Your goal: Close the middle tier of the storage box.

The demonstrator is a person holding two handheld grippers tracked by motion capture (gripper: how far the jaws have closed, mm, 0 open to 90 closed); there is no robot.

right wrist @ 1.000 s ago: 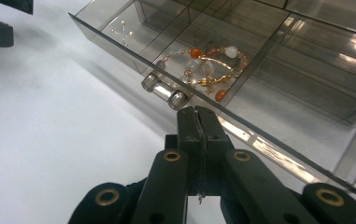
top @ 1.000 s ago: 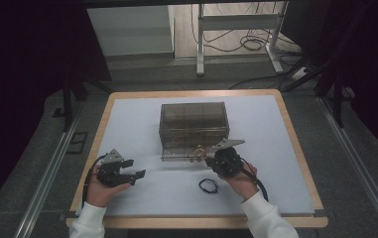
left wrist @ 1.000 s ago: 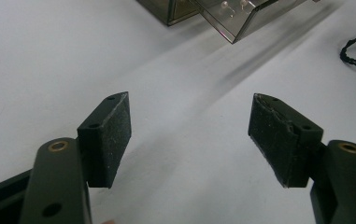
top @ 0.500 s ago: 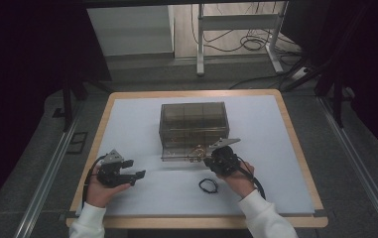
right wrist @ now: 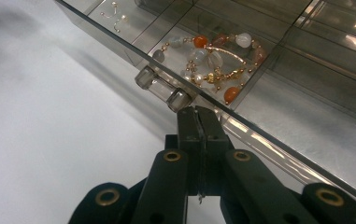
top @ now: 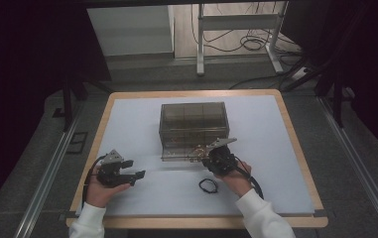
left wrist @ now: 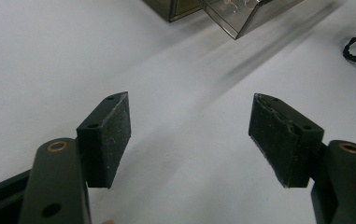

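change since earlier: right gripper [top: 211,159] edged a little left and nearer the drawer front; left gripper [top: 136,176] unmoved.
right jaws: pressed together, nothing between them, tips just below the clear knob [right wrist: 164,89] on the drawer's front wall.
left jaws: standing wide apart over bare worktop, holding nothing, well clear of the box.
drawer [right wrist: 306,112]: pulled out from the foot of the smoked organiser box [top: 193,121], divided into compartments.
beaded bracelet [right wrist: 215,58]: orange, white and gold beads, lying in a compartment just behind the knob.
earrings [right wrist: 112,13]: small gold pieces in a compartment farther left in the right gripper view.
black hair tie [top: 208,186]: loose on the worktop, just in front of the right hand.
step in hand: judged to be working the drawer by its front.
doing it well: keep closed tips square on the knob, push or pull straight along the drawer's travel, slow enough not to jolt the beads; steady the box with the left gripper if it starts to slide.
worktop [top: 276,163]: pale sheet on a wooden-edged table, smooth, likely slippery under the box.
room: dim, grey floor, metal-legged stand [top: 236,29] and loose cables [top: 248,44] beyond the far edge.
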